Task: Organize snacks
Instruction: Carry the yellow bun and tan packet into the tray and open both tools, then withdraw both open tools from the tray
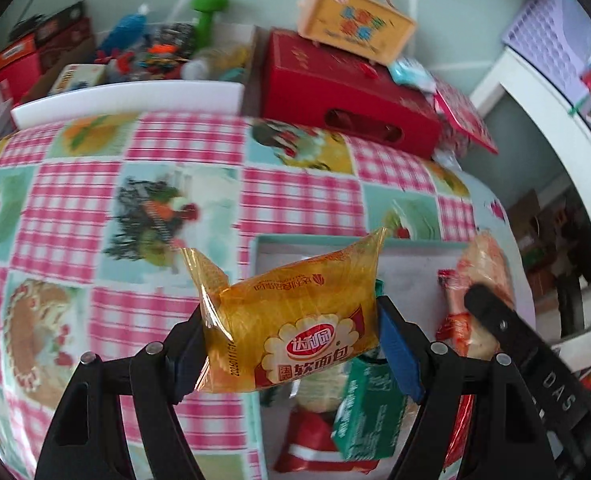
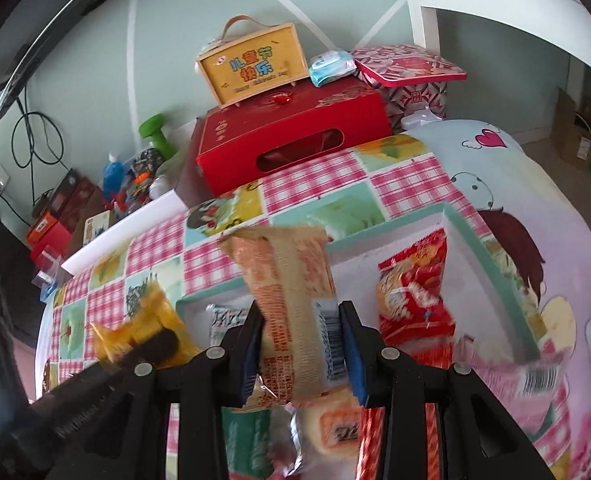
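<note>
Snacks in soft plastic wrappers are what both hands carry, and both hang above the shallow teal-rimmed tray (image 1: 323, 239) that lies on the checked surface (image 1: 95, 184). The left hand-held gripper (image 1: 291, 340) is clenched on a yellow bread packet (image 1: 295, 320), its blue pads pressing the two short sides of the packet; the crimped end sticks up loose over the near-left corner of the tray. The right hand-held gripper (image 2: 301, 346) is clamped narrow on an orange-and-cream packet (image 2: 291, 304), pinched low near its barcode, so most of the packet stands free above the jaws, over the left half of the tray. In the tray lie a red packet (image 2: 413, 296) against the right wall, a green carton (image 1: 365, 412) and more wrapped pieces below the grippers, too blurred to name. I judge both held packets light, air-filled and squashy: the film is slick and will crumple, the bread inside dents under a hard squeeze, and a grip on the loose crimp alone could slip. The best hold looks to be across the filled middle, as the left one has it; the right packet, held near one end, may swing or sag. A red box (image 2: 291, 128) with a yellow case (image 2: 255, 66) on top stands well beyond the far edge of the tray
</note>
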`<state>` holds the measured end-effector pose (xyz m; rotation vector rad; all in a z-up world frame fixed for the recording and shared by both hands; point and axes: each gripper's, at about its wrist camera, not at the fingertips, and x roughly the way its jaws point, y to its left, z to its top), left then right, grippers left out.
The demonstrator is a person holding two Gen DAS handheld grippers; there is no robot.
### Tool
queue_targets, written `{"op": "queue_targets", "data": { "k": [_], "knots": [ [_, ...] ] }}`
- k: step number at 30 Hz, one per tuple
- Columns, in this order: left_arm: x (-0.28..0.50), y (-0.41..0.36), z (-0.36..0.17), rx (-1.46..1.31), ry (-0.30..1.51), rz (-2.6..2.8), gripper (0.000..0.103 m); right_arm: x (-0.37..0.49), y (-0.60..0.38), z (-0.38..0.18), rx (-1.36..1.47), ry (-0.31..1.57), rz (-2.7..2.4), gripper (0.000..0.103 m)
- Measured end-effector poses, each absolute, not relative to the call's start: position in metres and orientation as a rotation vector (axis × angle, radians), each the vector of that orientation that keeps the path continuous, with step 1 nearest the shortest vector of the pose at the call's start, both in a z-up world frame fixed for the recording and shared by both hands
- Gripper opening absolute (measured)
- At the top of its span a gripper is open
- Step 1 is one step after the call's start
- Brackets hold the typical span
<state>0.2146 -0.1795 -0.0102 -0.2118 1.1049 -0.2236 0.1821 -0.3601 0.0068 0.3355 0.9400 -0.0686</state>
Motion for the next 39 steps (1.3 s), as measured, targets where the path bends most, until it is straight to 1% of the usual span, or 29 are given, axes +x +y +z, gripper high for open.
{"op": "queue_targets", "data": {
  "k": [5, 12, 14, 16, 20, 22, 25, 27, 28, 29, 31, 34, 36, 38, 39],
  "knots": [
    [0.223, -0.202, -0.018, -0.174, 1.133, -0.246, 0.078, 0.195, -0.368, -0.001, 0.312, 0.967, -0.084, 0.037],
    [0.222, -0.214, -0.029, -0.193, 1.16, -0.272, 0.079, 0.188, -0.381, -0.008, 0.319, 0.981, -0.103, 0.037],
    [0.222, -0.211, -0.03, -0.221, 1.169, -0.268, 0.08, 0.186, -0.382, -0.01, 0.327, 0.987, -0.1, 0.037],
    [0.22, -0.207, -0.029, -0.244, 1.17, -0.267, 0.084, 0.183, -0.381, -0.01, 0.324, 0.988, -0.102, 0.037],
    [0.216, -0.197, -0.024, -0.294, 1.162, -0.271, 0.087, 0.178, -0.376, -0.007, 0.31, 0.987, -0.104, 0.037],
    [0.213, -0.191, -0.022, -0.316, 1.161, -0.273, 0.09, 0.175, -0.373, -0.004, 0.304, 0.986, -0.108, 0.037],
    [0.207, -0.183, -0.016, -0.35, 1.148, -0.282, 0.091, 0.17, -0.367, -0.001, 0.294, 0.985, -0.107, 0.037],
    [0.203, -0.179, -0.011, -0.362, 1.139, -0.289, 0.091, 0.167, -0.362, 0.0, 0.287, 0.988, -0.11, 0.039],
    [0.202, -0.177, -0.009, -0.367, 1.135, -0.291, 0.091, 0.166, -0.361, 0.001, 0.285, 0.989, -0.111, 0.044],
    [0.2, -0.174, -0.007, -0.372, 1.133, -0.29, 0.091, 0.164, -0.358, 0.001, 0.284, 0.992, -0.112, 0.053],
    [0.193, -0.167, -0.005, -0.386, 1.126, -0.281, 0.092, 0.161, -0.354, 0.001, 0.276, 0.994, -0.111, 0.059],
    [0.183, -0.153, -0.001, -0.389, 1.104, -0.244, 0.092, 0.155, -0.345, 0.002, 0.25, 0.999, -0.112, 0.061],
    [0.174, -0.142, 0.001, -0.358, 1.077, -0.184, 0.092, 0.149, -0.338, 0.003, 0.245, 1.001, -0.102, 0.065],
    [0.165, -0.134, 0.003, -0.294, 1.052, -0.107, 0.096, 0.145, -0.331, 0.002, 0.237, 1.004, -0.092, 0.071],
    [0.161, -0.13, 0.004, -0.259, 1.04, -0.069, 0.099, 0.143, -0.327, 0.001, 0.229, 1.009, -0.088, 0.072]
  ]
}}
